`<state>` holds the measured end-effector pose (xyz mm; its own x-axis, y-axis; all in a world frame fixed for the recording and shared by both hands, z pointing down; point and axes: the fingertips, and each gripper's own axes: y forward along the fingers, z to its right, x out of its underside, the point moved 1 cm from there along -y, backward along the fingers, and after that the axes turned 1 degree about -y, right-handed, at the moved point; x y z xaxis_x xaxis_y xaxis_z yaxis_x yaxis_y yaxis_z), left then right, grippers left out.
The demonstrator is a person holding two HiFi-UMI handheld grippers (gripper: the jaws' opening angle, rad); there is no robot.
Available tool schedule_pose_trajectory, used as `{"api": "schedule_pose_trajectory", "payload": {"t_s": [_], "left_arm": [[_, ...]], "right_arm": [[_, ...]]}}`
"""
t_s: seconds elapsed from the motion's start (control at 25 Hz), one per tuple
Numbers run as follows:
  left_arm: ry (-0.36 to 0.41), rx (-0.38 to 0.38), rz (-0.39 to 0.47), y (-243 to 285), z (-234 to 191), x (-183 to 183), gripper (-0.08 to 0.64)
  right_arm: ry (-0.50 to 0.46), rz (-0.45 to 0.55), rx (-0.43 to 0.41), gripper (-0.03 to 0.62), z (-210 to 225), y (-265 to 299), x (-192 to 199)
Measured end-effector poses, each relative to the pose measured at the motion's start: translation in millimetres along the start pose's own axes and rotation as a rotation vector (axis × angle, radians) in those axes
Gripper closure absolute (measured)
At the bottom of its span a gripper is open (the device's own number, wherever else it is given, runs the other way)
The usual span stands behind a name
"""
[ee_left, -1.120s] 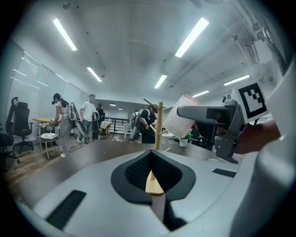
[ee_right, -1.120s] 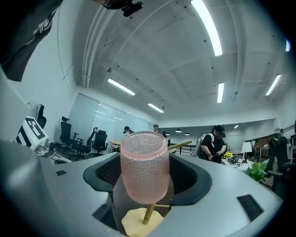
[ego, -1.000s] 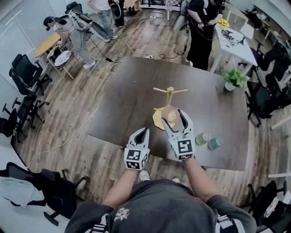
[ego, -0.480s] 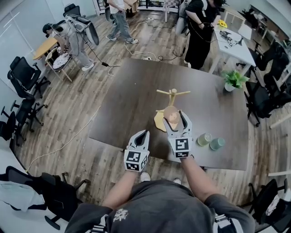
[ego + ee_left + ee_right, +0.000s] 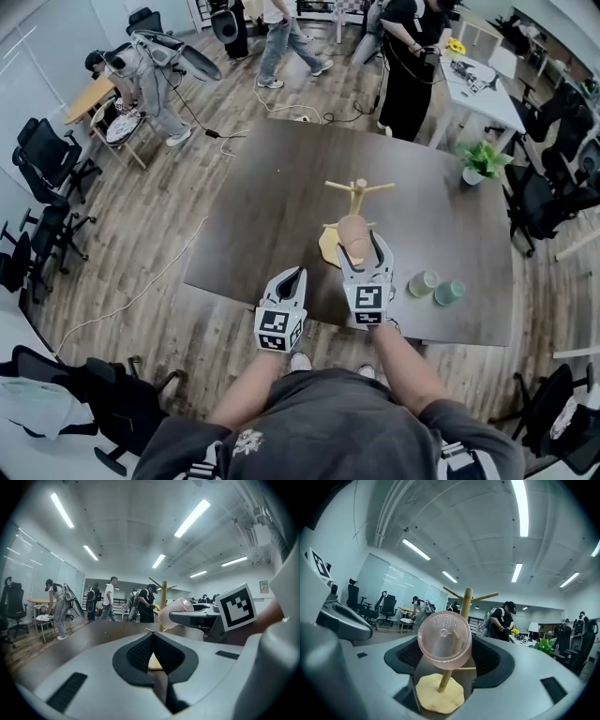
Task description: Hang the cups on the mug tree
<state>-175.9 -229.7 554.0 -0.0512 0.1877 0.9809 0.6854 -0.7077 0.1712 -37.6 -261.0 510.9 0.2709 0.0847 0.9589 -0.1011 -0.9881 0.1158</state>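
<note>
Right tongs [image 5: 360, 246] clamp pink plastic cup [image 5: 444, 640] mid-wall, near mug tree [image 5: 358, 194]. Likely light, slick, squashy: grip gently, keep rim free. Left tongs [image 5: 296, 275] closed, empty.

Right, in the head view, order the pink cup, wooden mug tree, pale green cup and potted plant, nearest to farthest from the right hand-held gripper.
1. Pink plastic cup: between the jaws.
2. Wooden mug tree: just ahead.
3. Pale green cup: right side.
4. Potted green plant: far corner.
</note>
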Motion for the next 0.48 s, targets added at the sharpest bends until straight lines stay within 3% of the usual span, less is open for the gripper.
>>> {"api": "schedule_pose_trajectory", "payload": {"t_s": [0.48], "left_arm": [[0.008, 0.037, -0.013, -3.3, 15.8, 6.8, 0.554]], "right_arm": [[-0.068, -0.033, 0.002, 0.256, -4.4, 2.6, 8.4]]}}
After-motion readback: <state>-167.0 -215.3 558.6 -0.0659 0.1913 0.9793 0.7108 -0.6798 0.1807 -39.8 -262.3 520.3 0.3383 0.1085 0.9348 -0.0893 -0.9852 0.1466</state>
